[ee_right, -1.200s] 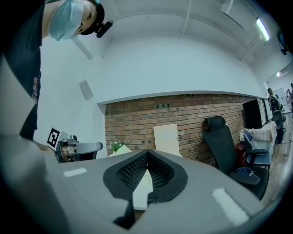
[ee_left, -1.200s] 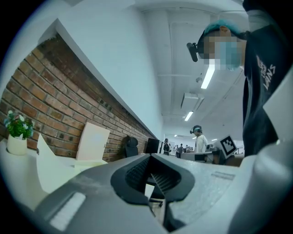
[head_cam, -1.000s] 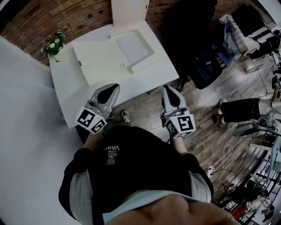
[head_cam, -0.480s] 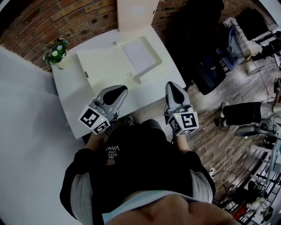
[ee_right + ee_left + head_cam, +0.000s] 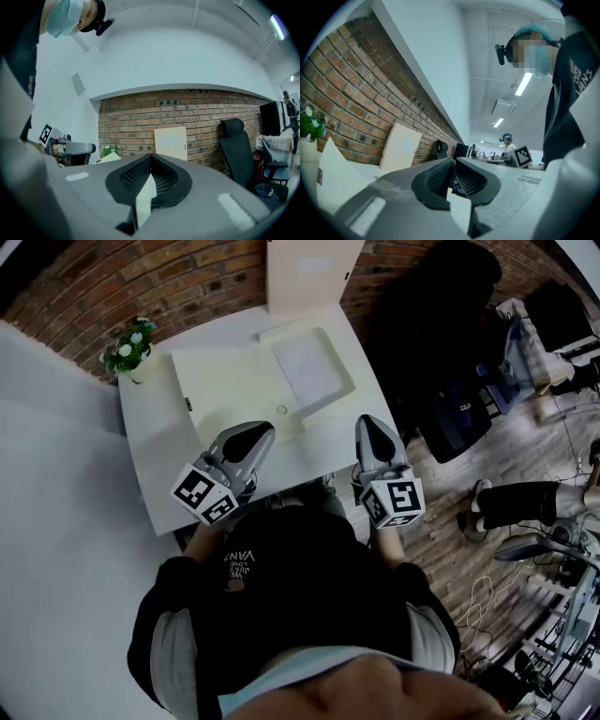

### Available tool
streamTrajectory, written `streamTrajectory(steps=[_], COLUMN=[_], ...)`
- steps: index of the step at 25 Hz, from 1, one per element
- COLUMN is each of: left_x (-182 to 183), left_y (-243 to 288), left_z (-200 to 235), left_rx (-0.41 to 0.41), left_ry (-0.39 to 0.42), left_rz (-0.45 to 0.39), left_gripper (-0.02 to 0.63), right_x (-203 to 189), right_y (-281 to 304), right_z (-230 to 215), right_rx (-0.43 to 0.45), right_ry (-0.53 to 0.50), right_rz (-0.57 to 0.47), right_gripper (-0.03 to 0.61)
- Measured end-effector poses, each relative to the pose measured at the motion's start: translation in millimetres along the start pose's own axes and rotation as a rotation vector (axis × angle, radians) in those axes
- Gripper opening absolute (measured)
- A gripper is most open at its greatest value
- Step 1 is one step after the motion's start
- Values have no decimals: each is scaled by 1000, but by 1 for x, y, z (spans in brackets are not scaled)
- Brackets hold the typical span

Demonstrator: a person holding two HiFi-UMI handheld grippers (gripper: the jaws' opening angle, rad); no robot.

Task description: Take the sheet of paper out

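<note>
Nearing table (image 5: 157, 463): left tongs (image 5: 257, 433) newly parted, right tongs (image 5: 367, 424) closed.

White table (image 5: 155, 460), open cream folder (image 5: 234, 381) lying flat across it, small potted plant (image 5: 131, 345) at its far left corner

Open-plan office or lab: behind the table (image 5: 155, 442) a brick wall (image 5: 141, 277); right of it, a chair (image 5: 236, 145), monitor (image 5: 271, 117), and cables (image 5: 483, 592) on wood flooring.

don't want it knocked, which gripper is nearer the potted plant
Left. The left gripper sits nearer the person and right of the plant; the right gripper lies much farther right.
</note>
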State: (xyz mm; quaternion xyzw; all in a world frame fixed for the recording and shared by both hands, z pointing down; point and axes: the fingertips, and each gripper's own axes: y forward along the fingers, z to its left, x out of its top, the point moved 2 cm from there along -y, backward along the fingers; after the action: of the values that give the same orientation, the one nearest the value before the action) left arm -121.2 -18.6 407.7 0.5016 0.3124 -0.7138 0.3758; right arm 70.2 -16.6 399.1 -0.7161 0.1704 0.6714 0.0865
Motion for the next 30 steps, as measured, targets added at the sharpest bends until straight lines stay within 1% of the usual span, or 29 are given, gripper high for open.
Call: streamTrajectory(steps=[6,11,16,23,30], left_x=[-2,-8,-23,-31,-50], left_y=[24,43,59,79,92], left_z=[17,33,46,64,86], left_rx=[126,230,285,381,459], left_ry=[-4,-26,-52,-85,-159], left_rz=[-6,-11,1,5,34], left_gripper=[25,25,25,25,26], right_x=[2,4,0,-13,-33], right_y=[30,58,81,106,127], right_z=[-33,-58,-78,-100,-121], right_rx=[82,164,219,281,288], right_ry=[9,-13,-25,-22,-19], right_rz=[17,37,50,90,130], right_gripper=[-8,-8,-8,-8,-8])
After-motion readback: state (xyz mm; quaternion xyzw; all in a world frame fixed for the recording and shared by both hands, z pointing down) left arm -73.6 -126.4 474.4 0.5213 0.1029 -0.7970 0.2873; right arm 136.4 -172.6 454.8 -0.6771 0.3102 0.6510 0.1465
